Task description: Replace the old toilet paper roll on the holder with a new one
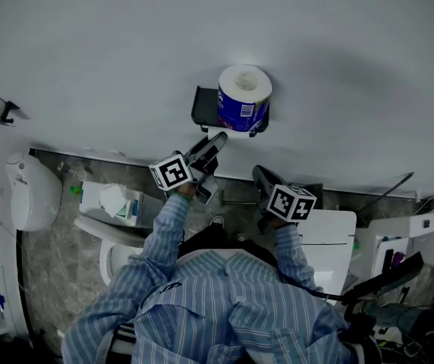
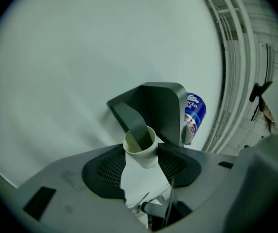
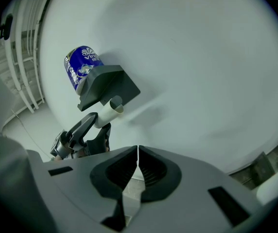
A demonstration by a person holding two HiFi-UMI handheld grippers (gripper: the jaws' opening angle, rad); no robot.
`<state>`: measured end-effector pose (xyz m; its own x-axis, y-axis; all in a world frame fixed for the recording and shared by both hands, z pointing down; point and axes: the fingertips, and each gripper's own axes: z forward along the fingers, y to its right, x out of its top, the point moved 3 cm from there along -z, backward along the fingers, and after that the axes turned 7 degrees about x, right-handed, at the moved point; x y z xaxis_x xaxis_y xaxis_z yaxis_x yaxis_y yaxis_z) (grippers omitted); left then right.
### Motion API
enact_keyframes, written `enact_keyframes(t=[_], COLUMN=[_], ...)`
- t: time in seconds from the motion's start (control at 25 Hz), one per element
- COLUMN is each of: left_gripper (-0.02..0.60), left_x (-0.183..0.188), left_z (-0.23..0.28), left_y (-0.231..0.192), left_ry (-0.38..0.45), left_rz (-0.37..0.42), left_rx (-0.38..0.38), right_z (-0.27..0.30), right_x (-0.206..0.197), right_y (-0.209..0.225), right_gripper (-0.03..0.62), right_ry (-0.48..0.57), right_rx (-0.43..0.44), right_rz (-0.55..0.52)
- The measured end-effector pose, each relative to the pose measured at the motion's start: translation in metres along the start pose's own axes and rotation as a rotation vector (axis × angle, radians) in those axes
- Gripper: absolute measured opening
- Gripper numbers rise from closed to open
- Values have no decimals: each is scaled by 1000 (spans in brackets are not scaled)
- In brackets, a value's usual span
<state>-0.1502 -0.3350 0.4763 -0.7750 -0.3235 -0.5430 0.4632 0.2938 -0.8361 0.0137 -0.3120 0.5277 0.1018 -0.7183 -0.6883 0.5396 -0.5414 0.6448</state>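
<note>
A dark grey holder [image 1: 202, 109] is fixed to the white wall. On its top shelf stands a new roll in a blue wrapper [image 1: 243, 97], also seen in the left gripper view [image 2: 195, 113] and the right gripper view [image 3: 80, 64]. Under the shelf, the holder's arm [image 2: 138, 125] runs into an empty cardboard tube [image 2: 140, 147]. My left gripper [image 2: 146, 160] is shut on that tube, with a pad on each side. From the right gripper view, the left gripper [image 3: 97, 125] holds the tube [image 3: 109, 111] just below the holder [image 3: 107, 84]. My right gripper [image 3: 138, 152] hangs lower right [image 1: 259, 177], shut and empty.
A toilet bowl [image 1: 118, 245] with a tissue pack [image 1: 111, 200] on it sits below left. To the right there is a white cistern [image 1: 331, 241]. A small hook [image 1: 3, 111] sticks out of the wall far left. My striped sleeves fill the bottom of the head view.
</note>
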Motion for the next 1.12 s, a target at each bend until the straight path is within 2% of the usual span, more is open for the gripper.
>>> enact_keyframes(t=[0.4, 0.84, 1.12], left_gripper=[202, 198, 198], left_x=[-27, -61, -81], left_z=[31, 74, 81], left_y=[28, 41, 43], left_ry=[-116, -247, -339], left_rz=[139, 203, 387], left_rx=[-39, -91, -72], right_z=[-16, -36, -46], right_x=[4, 10, 19], right_y=[11, 35, 43], right_gripper=[12, 12, 12], right_ry=[17, 66, 114], right_rx=[-21, -89, -141], right_rz=[9, 37, 17])
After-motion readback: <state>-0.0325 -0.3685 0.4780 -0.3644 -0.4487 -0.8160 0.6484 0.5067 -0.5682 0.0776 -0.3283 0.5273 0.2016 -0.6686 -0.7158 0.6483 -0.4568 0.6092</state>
